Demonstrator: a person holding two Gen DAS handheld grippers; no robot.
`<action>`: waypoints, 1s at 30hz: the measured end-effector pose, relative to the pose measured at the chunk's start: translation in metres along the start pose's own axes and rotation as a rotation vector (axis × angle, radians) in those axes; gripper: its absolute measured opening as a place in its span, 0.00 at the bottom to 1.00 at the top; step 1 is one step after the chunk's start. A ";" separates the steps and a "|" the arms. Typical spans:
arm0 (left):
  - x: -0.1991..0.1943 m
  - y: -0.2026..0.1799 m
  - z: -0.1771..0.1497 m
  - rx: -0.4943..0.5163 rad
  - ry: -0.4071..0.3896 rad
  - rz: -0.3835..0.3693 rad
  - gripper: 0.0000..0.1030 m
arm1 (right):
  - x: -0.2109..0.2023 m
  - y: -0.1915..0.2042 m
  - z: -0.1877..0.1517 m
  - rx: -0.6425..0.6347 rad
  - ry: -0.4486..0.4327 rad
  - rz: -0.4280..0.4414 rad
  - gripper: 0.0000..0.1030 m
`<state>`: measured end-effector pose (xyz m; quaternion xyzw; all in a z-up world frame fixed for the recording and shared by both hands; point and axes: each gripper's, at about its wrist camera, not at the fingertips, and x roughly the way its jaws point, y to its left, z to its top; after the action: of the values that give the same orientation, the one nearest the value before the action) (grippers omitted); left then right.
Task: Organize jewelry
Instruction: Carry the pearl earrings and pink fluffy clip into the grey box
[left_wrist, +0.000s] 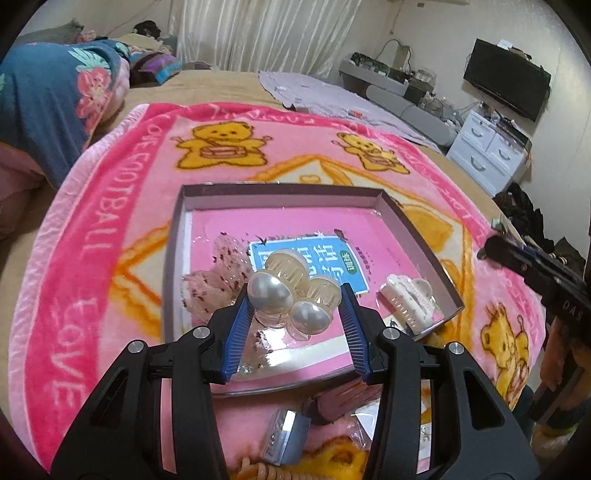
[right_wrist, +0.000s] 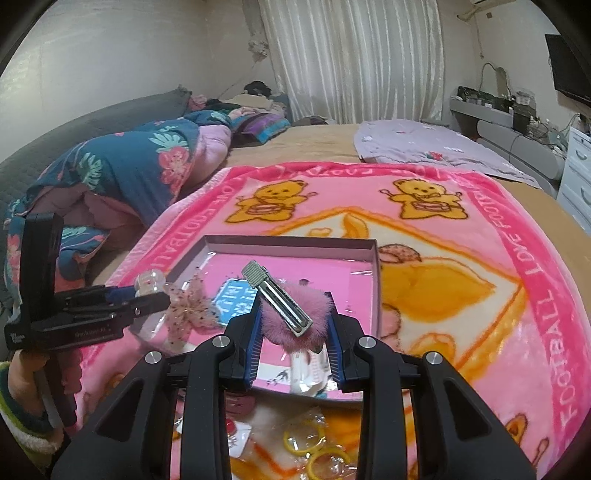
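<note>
A shallow grey box with a pink lining lies on the pink bear blanket; it also shows in the right wrist view. My left gripper is shut on a clear hair claw with two pearl knobs, held over the box's near part. A speckled pink flower clip and a white hair claw lie in the box. My right gripper is shut on a pink fluffy hair clip with a silver metal clip on top, over the box's near edge.
Loose items lie on the blanket in front of the box: a silver clip, a dark comb clip, yellow rings. A floral quilt is piled at the left. White drawers stand at the right.
</note>
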<state>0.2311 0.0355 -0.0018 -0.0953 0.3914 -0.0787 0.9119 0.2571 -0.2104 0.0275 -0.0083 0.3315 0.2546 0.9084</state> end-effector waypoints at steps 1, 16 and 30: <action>0.004 0.000 -0.001 0.001 0.007 -0.001 0.37 | 0.003 -0.001 0.000 0.002 0.003 -0.005 0.28; 0.038 0.009 -0.014 0.002 0.066 -0.006 0.37 | 0.047 -0.024 0.006 0.026 0.067 -0.052 0.28; 0.043 0.012 -0.015 0.002 0.082 0.001 0.39 | 0.102 -0.030 -0.009 0.049 0.194 -0.067 0.28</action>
<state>0.2501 0.0364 -0.0451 -0.0907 0.4284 -0.0825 0.8952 0.3319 -0.1916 -0.0459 -0.0219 0.4237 0.2140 0.8799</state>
